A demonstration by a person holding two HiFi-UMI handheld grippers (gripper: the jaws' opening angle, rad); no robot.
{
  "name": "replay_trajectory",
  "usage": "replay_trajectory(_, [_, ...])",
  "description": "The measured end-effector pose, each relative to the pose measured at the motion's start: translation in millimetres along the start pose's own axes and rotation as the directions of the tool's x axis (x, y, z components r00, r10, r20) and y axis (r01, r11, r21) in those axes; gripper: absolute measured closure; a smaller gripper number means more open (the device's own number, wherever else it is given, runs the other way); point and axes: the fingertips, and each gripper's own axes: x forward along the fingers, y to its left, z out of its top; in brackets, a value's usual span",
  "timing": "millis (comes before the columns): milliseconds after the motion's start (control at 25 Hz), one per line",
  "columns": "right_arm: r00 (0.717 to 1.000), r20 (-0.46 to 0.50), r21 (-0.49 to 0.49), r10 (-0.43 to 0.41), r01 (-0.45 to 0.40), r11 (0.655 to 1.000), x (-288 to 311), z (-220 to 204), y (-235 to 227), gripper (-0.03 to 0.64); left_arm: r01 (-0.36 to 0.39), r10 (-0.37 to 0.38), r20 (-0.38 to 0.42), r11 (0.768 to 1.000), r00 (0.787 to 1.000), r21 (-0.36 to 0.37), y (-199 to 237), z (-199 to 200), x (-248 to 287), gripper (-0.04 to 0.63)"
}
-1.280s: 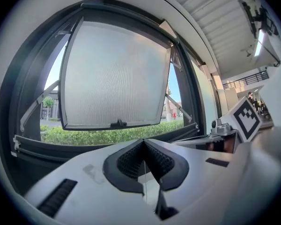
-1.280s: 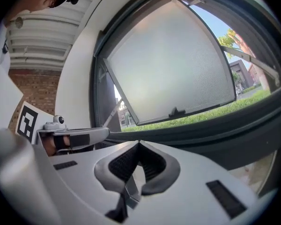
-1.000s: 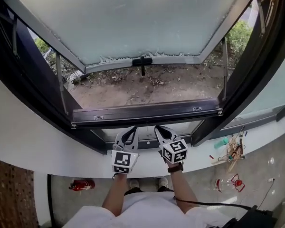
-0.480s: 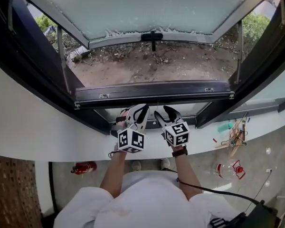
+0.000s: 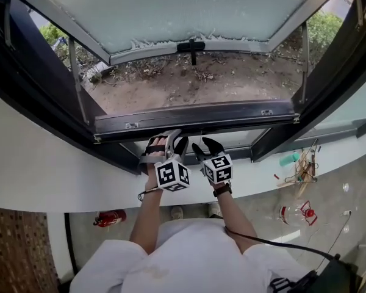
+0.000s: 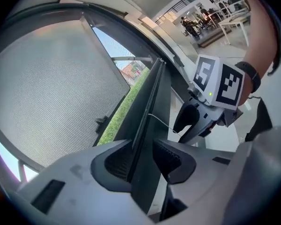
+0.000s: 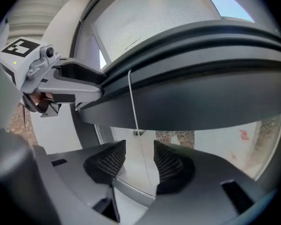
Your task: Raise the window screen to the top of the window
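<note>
My left gripper (image 5: 172, 144) has just been opening, and its jaws stand wide and pinch nothing. In its own view the window screen's rail (image 5: 195, 118) runs edge-on along the gap, and I cannot tell whether it reaches between the pads. The rail lies just above both grippers, long axis crosswise. My right gripper (image 5: 206, 146), also just opened and empty, hangs under the thin pull cord (image 7: 132, 102), so it looks nearer. I cannot make out the mesh.
</note>
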Motion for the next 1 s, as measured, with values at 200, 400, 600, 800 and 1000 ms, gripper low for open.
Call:
replay_trajectory(200, [0.999,-0.050,0.038,0.008,-0.006,0.999,9,-32,-2,0.428,-0.076,0.080,-0.031,0.993,0.996,0.092,1,-1,2,0.482])
replay_trajectory(400, [0.994,-0.104,0.071,0.015,-0.007,0.997,25,-62,-2,0.433,-0.036,0.043,-0.064,0.993,0.997,0.113,3,-1,3,0.509])
replay_trajectory(600, [0.986,-0.167,0.093,0.017,-0.001,0.996,36,-99,-1,0.489,-0.036,0.043,-0.063,0.993,0.997,0.112,2,-1,0,0.518])
replay_trajectory(800, [0.978,-0.209,0.159,-0.025,0.059,0.985,53,-129,-13,0.514,-0.019,0.029,-0.090,0.994,0.996,0.107,3,-2,1,0.543])
replay_trajectory(1000, [0.973,-0.227,0.158,-0.035,0.072,0.985,70,-149,-9,0.614,-0.006,0.013,-0.095,0.997,0.995,0.075,2,-3,0,0.567])
